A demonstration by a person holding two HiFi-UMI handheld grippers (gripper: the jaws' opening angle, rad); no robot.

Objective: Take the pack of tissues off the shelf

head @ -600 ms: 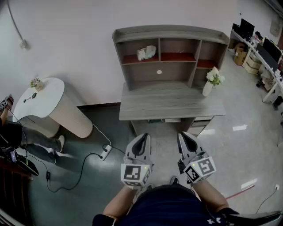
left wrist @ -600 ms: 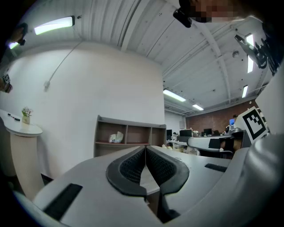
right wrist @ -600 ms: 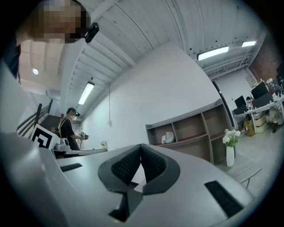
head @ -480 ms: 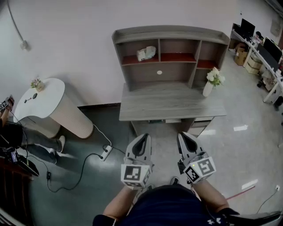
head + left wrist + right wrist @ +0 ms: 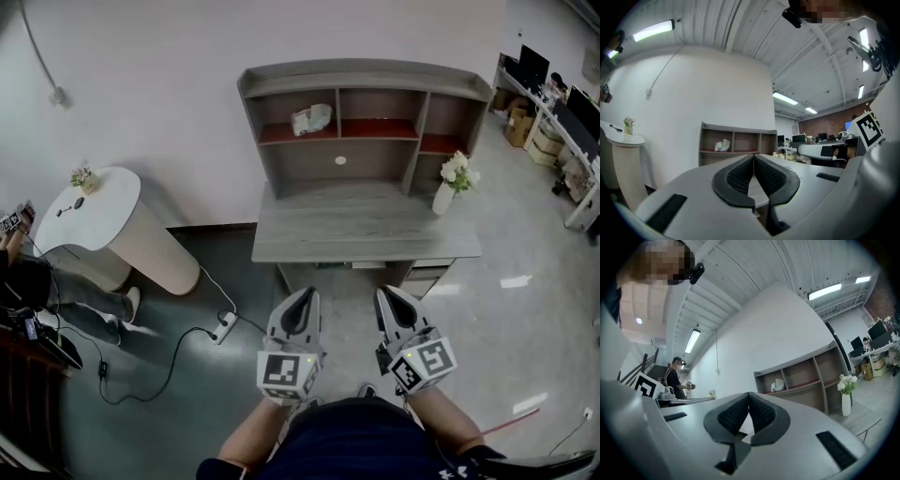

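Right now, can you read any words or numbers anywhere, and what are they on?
There are no words or numbers I can read.
On the cube of the left tool: only a black-and-white square pattern, no letters.
On the cube of the right tool: the same kind of pattern, no letters.
On the pack of tissues on the shelf: any print is too small to read.

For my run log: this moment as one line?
stage: before reach | left claw: shut, empty | right claw: shut, empty | tissue pack: on shelf, upper left compartment, untouched
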